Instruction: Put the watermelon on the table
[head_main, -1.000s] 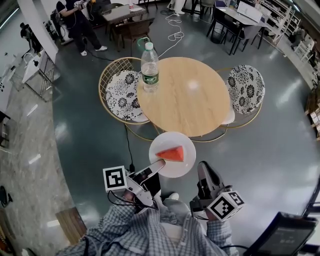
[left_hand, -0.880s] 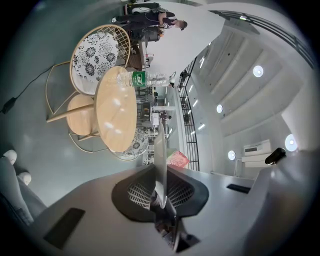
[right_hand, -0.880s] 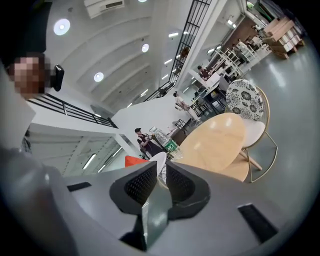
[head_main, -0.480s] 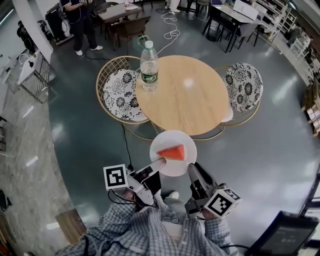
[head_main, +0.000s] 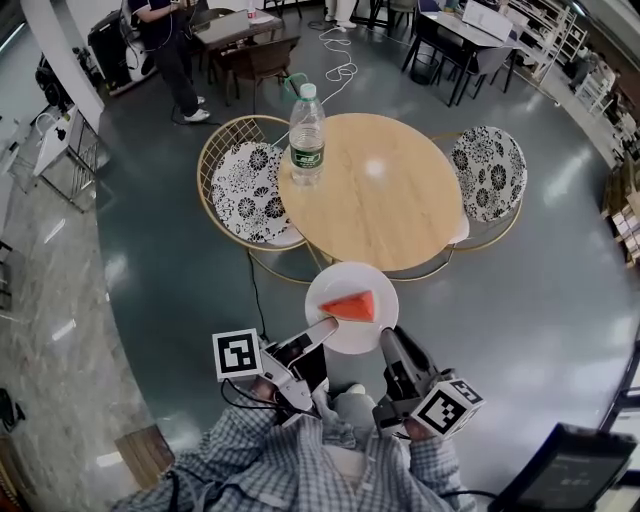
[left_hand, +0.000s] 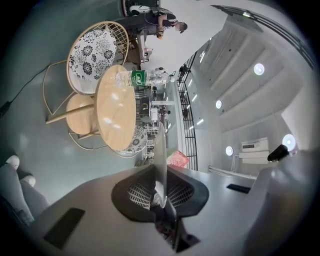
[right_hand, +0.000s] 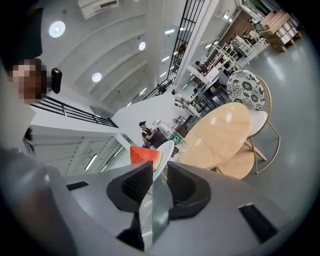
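Observation:
A red watermelon slice (head_main: 350, 305) lies on a white plate (head_main: 340, 335) held in the air just short of the round wooden table (head_main: 400, 200). My left gripper (head_main: 322, 328) is shut on the plate's near-left rim. In the left gripper view the plate (left_hand: 160, 150) stands edge-on between the pads, with the watermelon (left_hand: 177, 159) behind it. My right gripper (head_main: 390, 340) is at the plate's near-right rim. In the right gripper view its jaws stand apart with the plate's edge (right_hand: 165, 149) running into the gap, and the watermelon (right_hand: 142, 154) sits just beyond.
A water bottle (head_main: 306, 135) stands at the table's far-left edge. Patterned chairs flank the table on the left (head_main: 245, 185) and right (head_main: 490, 175). A person (head_main: 175, 50) stands by desks at the back. Grey floor lies all around.
My right gripper has drawn in leftward to the plate's rim. The left gripper keeps its grip, and the plate has barely shifted.

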